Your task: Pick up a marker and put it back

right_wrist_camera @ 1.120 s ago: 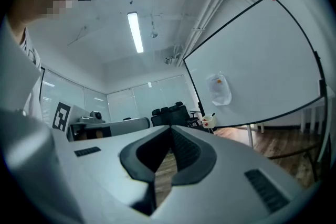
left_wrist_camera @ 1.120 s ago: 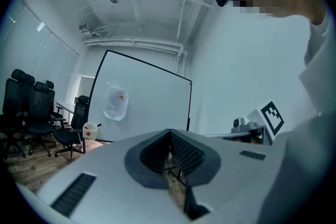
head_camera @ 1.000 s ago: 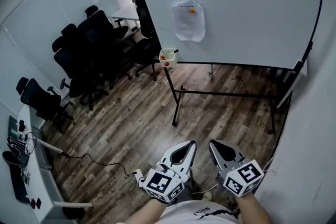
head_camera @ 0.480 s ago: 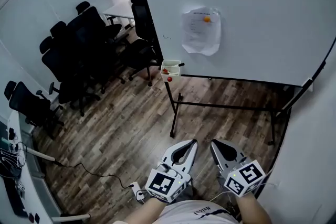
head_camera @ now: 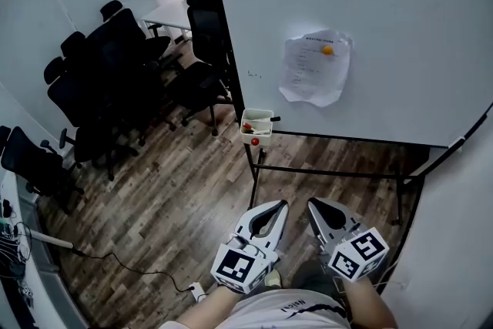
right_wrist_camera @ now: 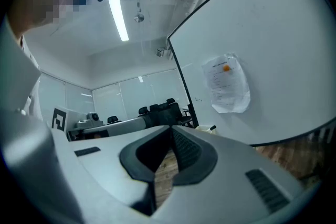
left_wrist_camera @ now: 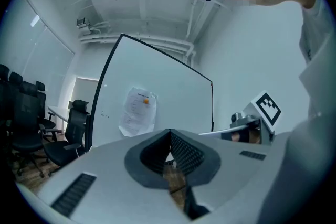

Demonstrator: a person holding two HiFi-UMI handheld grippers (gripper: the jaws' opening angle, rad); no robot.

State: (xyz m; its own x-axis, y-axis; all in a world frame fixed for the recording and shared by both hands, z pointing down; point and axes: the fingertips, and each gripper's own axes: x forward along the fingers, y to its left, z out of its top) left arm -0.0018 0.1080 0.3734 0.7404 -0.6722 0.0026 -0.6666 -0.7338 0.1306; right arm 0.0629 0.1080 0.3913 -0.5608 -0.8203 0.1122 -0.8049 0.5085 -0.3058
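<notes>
Even cool light, bright ceiling strip light (right_wrist_camera: 117, 14), fisheye-warped dark edges

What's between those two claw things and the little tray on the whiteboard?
In the head view, only wood floor and the whiteboard stand's leg separate the left gripper and right gripper from the tray.
</notes>
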